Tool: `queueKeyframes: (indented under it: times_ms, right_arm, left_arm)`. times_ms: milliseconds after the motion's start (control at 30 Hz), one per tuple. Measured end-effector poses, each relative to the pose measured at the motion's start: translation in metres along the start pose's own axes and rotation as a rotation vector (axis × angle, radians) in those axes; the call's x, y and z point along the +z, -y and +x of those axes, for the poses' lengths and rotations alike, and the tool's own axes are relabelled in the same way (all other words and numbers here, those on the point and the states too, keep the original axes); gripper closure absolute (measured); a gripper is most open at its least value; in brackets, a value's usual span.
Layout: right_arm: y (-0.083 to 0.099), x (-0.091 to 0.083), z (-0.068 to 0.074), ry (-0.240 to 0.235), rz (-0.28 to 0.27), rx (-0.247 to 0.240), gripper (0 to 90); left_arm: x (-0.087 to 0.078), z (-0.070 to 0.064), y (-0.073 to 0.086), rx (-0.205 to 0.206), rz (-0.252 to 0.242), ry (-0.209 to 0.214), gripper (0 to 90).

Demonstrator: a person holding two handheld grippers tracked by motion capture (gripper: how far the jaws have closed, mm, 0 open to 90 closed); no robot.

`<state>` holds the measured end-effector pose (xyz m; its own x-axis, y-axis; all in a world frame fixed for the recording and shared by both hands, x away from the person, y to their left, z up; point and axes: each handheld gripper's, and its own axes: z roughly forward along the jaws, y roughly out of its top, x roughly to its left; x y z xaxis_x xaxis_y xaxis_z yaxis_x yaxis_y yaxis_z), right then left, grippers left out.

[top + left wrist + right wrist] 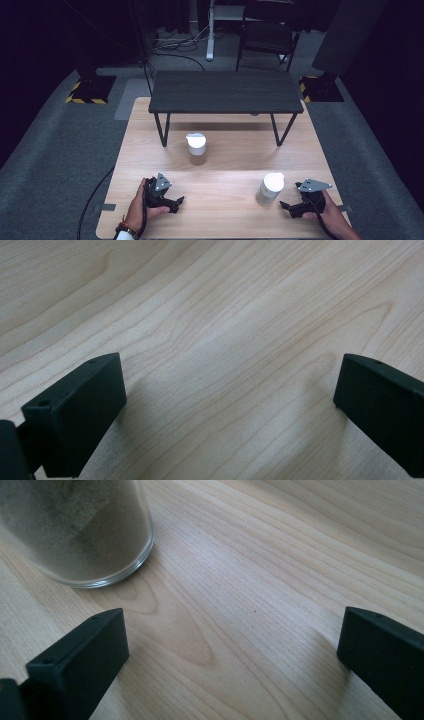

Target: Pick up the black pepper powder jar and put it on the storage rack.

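Resting low on the near edge of the bench (220, 215), both tongs are held by the person's hands and both stand apart with nothing between the jaws. The right tongs (287, 207) point toward the near jar (270, 189), a glass jar with a white lid and a grey-brown powder inside. This jar stands upright just beside the right tongs, on their left side and a little farther from the person. In the right gripper view its glass base (95, 555) sits ahead and to the left of the jaws, not between them, so I judge the hand must turn or shift left before it can close on the jar. The left tongs (176, 202) are well apart from this jar and see only bare wood. Farther on, a second jar (196, 148) of the same kind stands upright near the middle of the bench, nearer to the left hand. Behind it stands a small dark table (225, 92) on thin legs.
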<state>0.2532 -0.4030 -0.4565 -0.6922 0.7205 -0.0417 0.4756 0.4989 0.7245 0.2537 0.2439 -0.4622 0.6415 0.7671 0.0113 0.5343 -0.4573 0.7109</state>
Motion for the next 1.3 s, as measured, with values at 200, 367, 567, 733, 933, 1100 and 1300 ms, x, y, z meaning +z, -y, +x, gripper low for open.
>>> queueKeyframes:
  times_ms: [200, 367, 567, 733, 933, 1100, 1300]
  right_arm:
    - [0.0, 0.0, 0.0, 0.0, 0.0, 0.0, 0.0]
    - [0.0, 0.0, 0.0, 0.0, 0.0, 0.001, 0.0]
    - [0.0, 0.0, 0.0, 0.001, 0.0, 0.002, 0.0]
    - [0.0, 0.0, 0.0, 0.001, 0.0, 0.002, 0.0]
    - [0.0, 0.0, 0.0, 0.001, 0.0, 0.002, 0.0]
    - [0.0, 0.0, 0.0, 0.001, 0.001, 0.002, 0.0]
    - [0.0, 0.0, 0.0, 0.001, 0.001, 0.002, 0.0]
  left_arm:
    - [0.0, 0.0, 0.0, 0.0, 0.0, 0.0, 0.4]
    - [0.0, 0.0, 0.0, 0.0, 0.0, 0.0, 0.4]
    - [0.0, 0.0, 0.0, 0.0, 0.0, -0.001, 0.4]
    - [0.0, 0.0, 0.0, 0.0, 0.0, -0.001, 0.4]
    - [0.001, -0.001, -0.002, -0.008, 0.002, -0.006, 0.7]
    - [-0.001, -0.001, -0.007, -0.005, -0.007, -0.006, 2.0]
    - [-0.006, 0.004, -0.014, -0.022, -0.052, 0.011, 1.7]
